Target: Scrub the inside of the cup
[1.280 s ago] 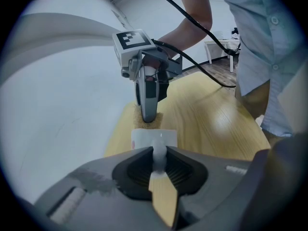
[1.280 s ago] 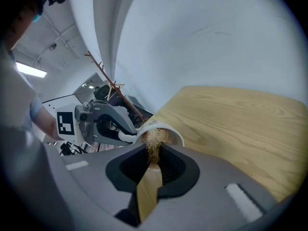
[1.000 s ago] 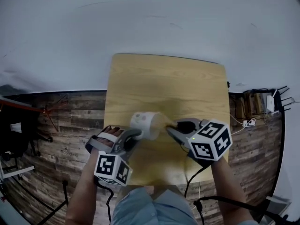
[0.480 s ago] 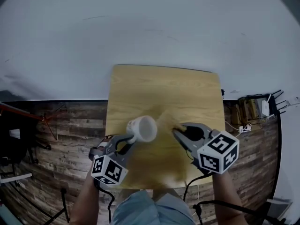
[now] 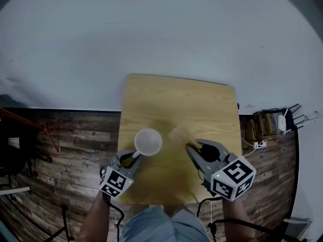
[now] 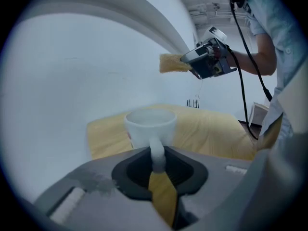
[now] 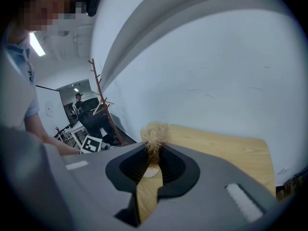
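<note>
A white wall (image 5: 151, 34) rises behind the far edge of a light wooden table (image 5: 202, 105), and dark plank flooring (image 5: 65, 150) spreads out on both sides of the table. A person in pale blue clothing (image 5: 151, 225) sits at the table's near edge, a two-jaw gripper in each hand. Cables and a power strip (image 5: 262, 131) lie on the flooring just off the table's right edge.

The right gripper (image 5: 192, 146), its black-and-white marker cube (image 5: 233, 177) off the table's near right corner, reaches in over the near right part of the table. Its jaws are clamped on a tan, fibrous scrubber (image 5: 179, 133). The left gripper (image 5: 134, 156), its own marker cube (image 5: 115, 181) off the table's near left corner, has its jaws pinched on the handle of a white cup (image 5: 148, 141).

The cup is upright over the near left part of the table, with its mouth facing the ceiling. Whether its base rests on the tabletop cannot be told, since the gripper body hides it. The scrubber's frayed tuft sticks out beyond the fingertips, in the air above the table's middle, outside the cup and clear of its rim.
</note>
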Available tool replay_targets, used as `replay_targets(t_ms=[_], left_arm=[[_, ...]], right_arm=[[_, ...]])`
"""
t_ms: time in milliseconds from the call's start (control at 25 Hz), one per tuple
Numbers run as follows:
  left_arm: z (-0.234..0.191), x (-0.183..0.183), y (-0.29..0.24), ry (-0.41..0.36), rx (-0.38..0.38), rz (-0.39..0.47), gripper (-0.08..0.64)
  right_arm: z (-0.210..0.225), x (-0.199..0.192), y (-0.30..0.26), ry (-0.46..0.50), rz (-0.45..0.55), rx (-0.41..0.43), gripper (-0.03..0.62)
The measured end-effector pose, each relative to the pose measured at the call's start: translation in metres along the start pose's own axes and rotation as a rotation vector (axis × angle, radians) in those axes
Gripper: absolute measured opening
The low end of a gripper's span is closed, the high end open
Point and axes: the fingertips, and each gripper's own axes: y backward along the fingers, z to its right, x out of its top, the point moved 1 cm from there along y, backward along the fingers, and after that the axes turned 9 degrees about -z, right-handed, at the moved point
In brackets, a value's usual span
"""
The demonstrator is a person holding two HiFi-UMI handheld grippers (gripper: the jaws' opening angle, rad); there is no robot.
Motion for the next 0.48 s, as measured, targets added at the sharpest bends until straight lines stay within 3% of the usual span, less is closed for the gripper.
replay_targets(t_ms=[320,480], left_arm=[[0.0,-0.001,0.01,0.066,-0.025,0.016,0.088],[-0.002,-0.004,0.038,0.138,0.016,0.026,0.101]], right_arm=[[-0.012,0.004,0.003,0.001,0.046,-0.031,0.052],[-0.013,0.006,0.007,0.0,0.081,-0.038,0.054]])
